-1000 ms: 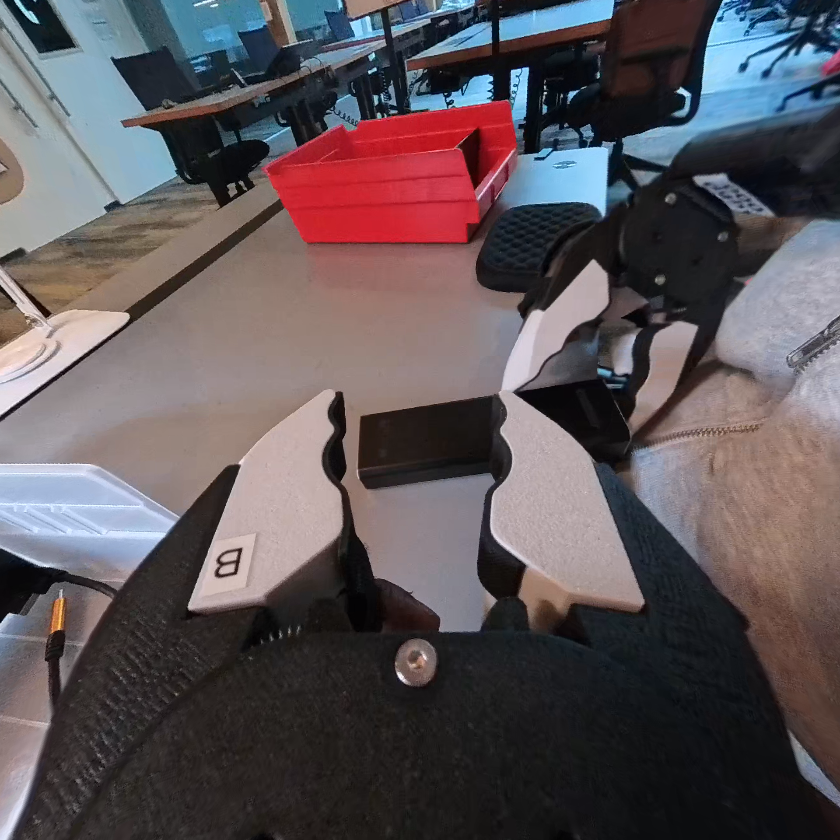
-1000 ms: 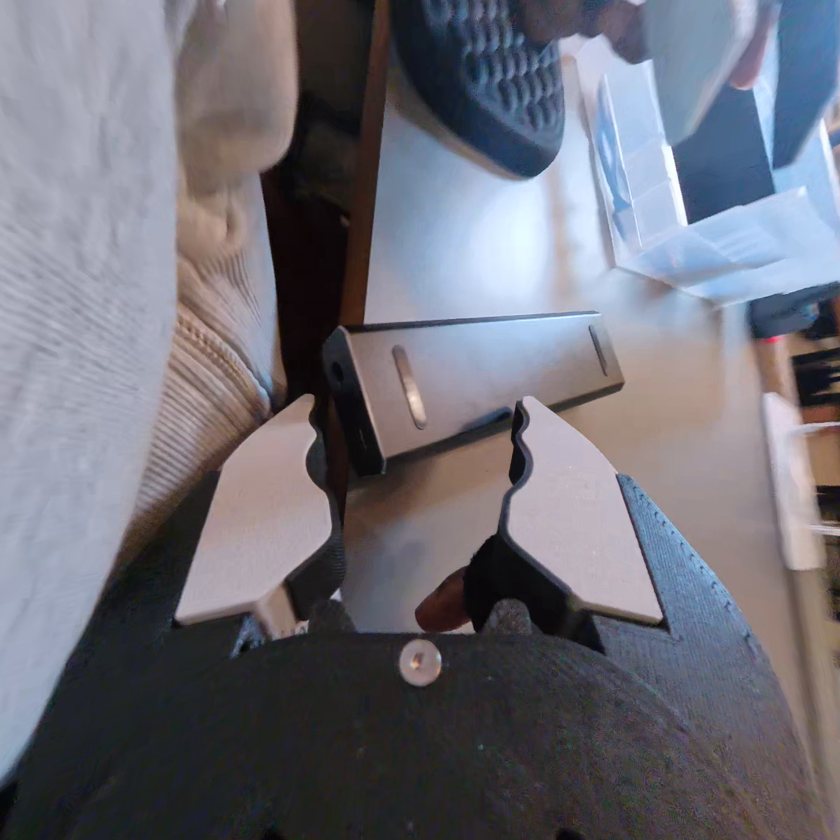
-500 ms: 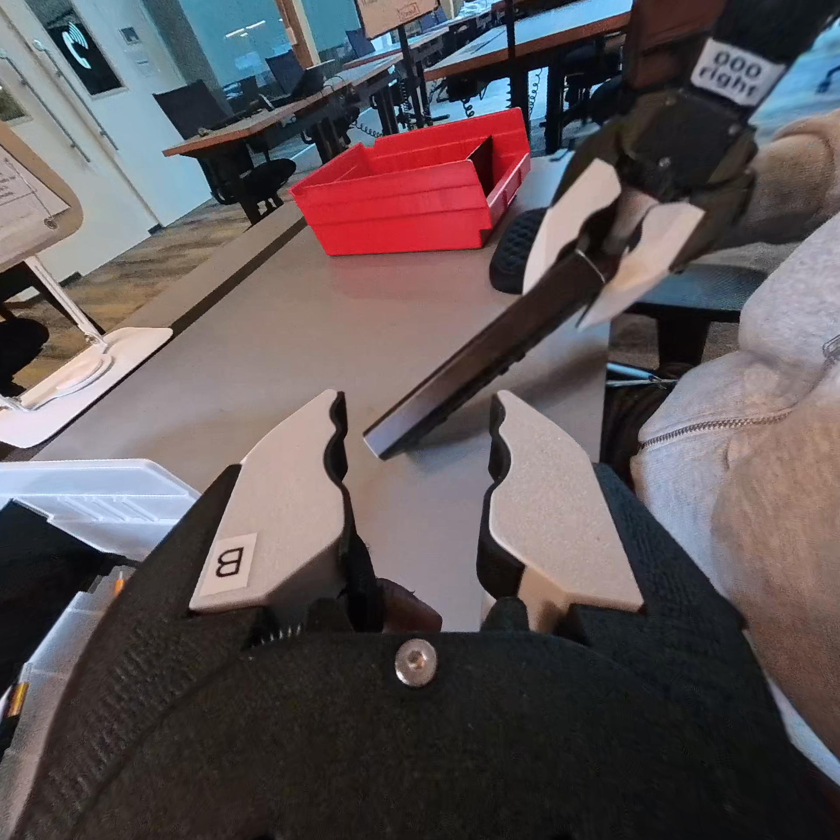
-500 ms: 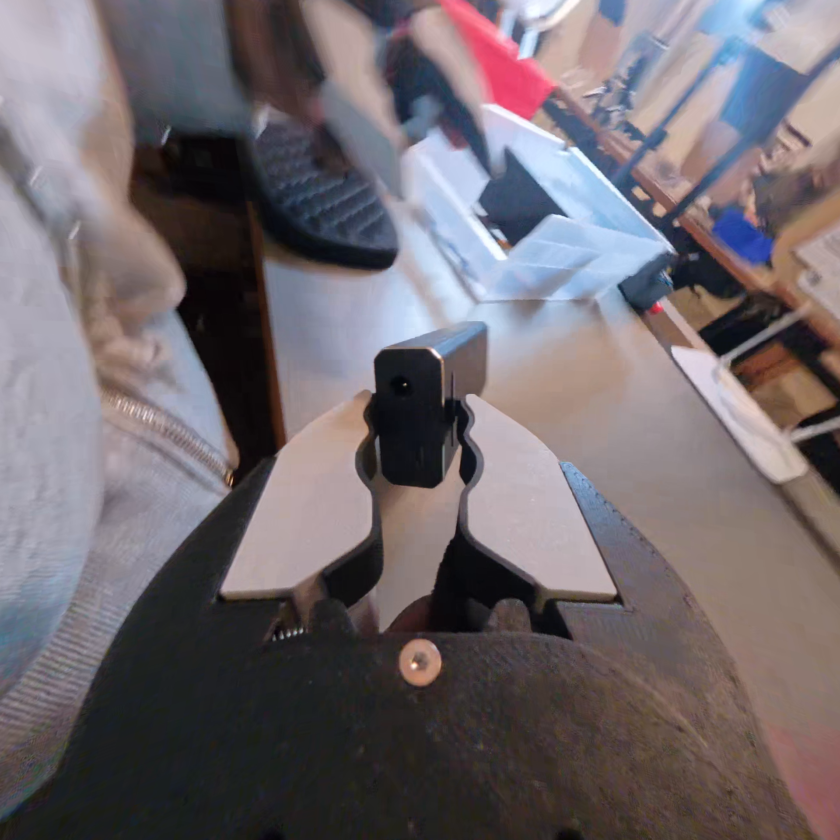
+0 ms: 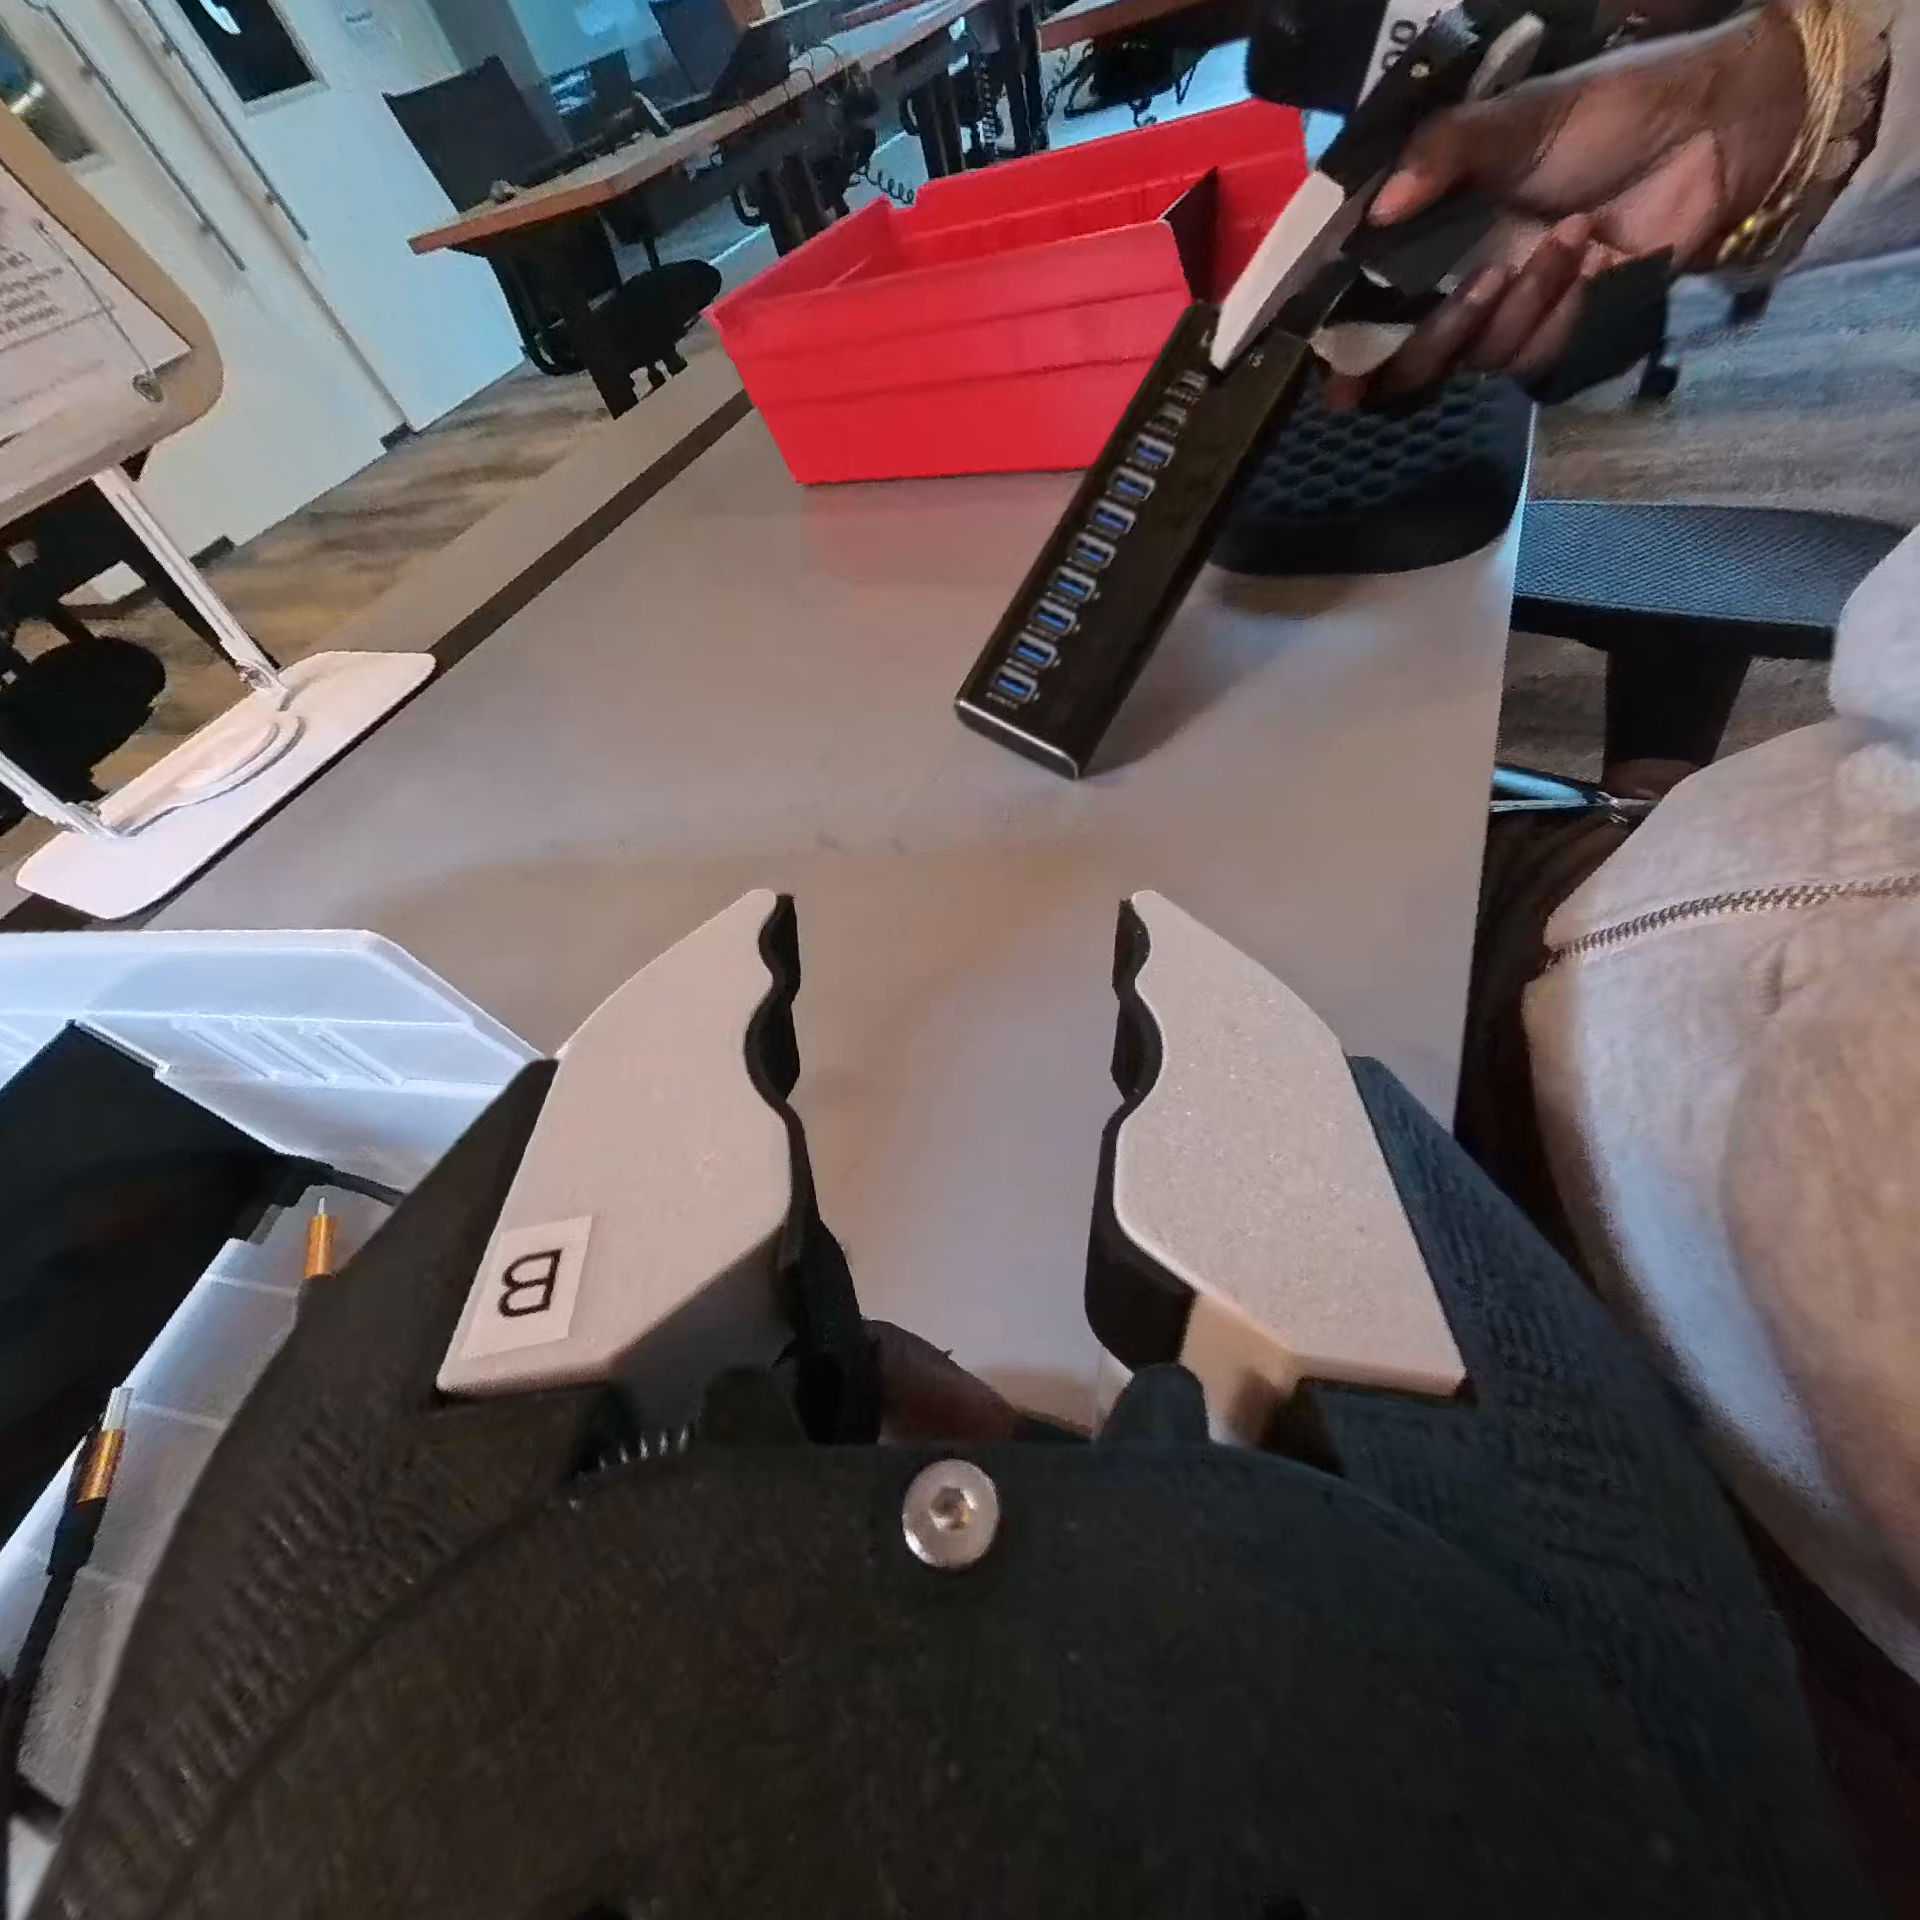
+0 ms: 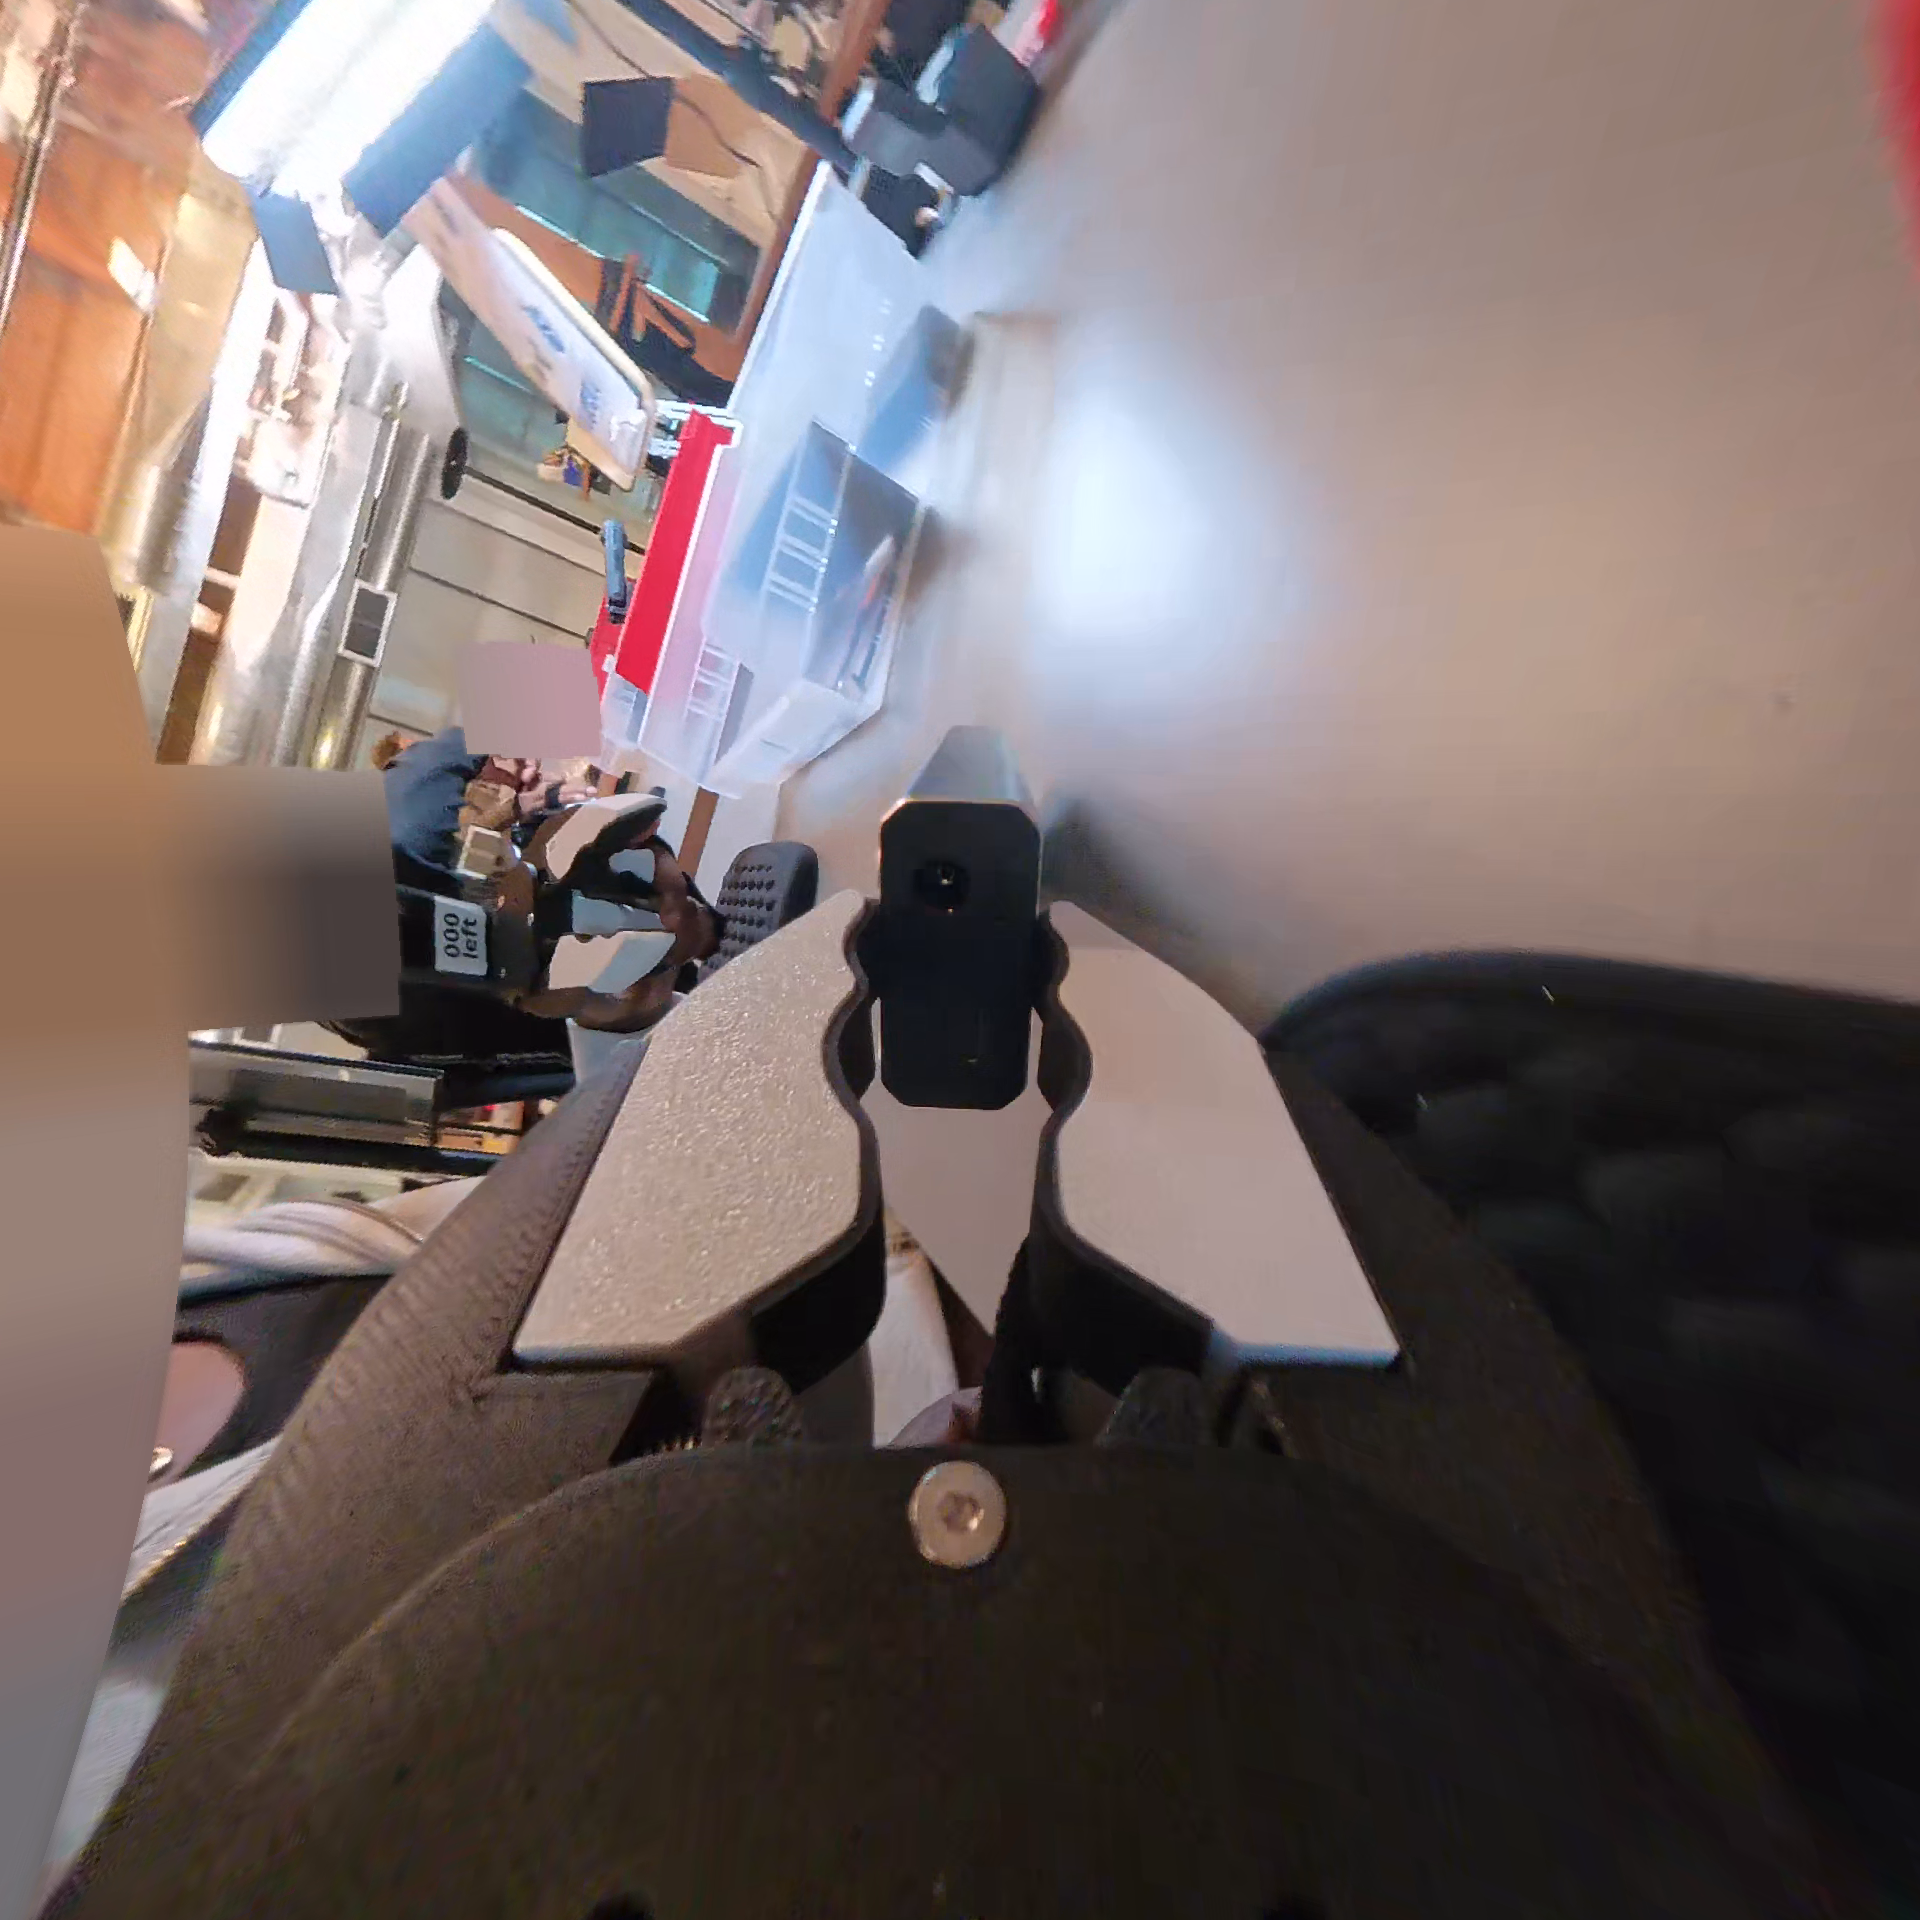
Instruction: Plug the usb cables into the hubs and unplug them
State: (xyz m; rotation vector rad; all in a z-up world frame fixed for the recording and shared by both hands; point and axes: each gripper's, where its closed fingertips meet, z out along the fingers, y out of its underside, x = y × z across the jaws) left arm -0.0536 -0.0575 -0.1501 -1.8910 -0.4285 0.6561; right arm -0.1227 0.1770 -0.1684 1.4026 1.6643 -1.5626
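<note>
A long black USB hub (image 5: 1112,561) with a row of blue ports stands tilted, its lower end down at the grey table (image 5: 727,727). My right gripper (image 5: 1283,312) is shut on its upper end. In the right wrist view the hub's end face (image 6: 956,966) sits clamped between the fingers of that gripper (image 6: 956,920). My left gripper (image 5: 956,914) is open and empty above the table's near part, well short of the hub; it also shows far off in the right wrist view (image 6: 613,904). Cables with gold-tipped plugs (image 5: 317,1247) lie at the lower left.
A red bin (image 5: 997,312) stands behind the hub. A black mesh pad (image 5: 1371,488) lies at the table's right edge. A white plastic organizer box (image 5: 208,1018) is at the left, a white stand base (image 5: 208,769) beyond it. A person's grey sweatshirt (image 5: 1714,1143) is at the right.
My right gripper closed on the hub, which lay flat near the table edge, lifted its end and carried it farther from my left gripper. The left gripper stayed open.
</note>
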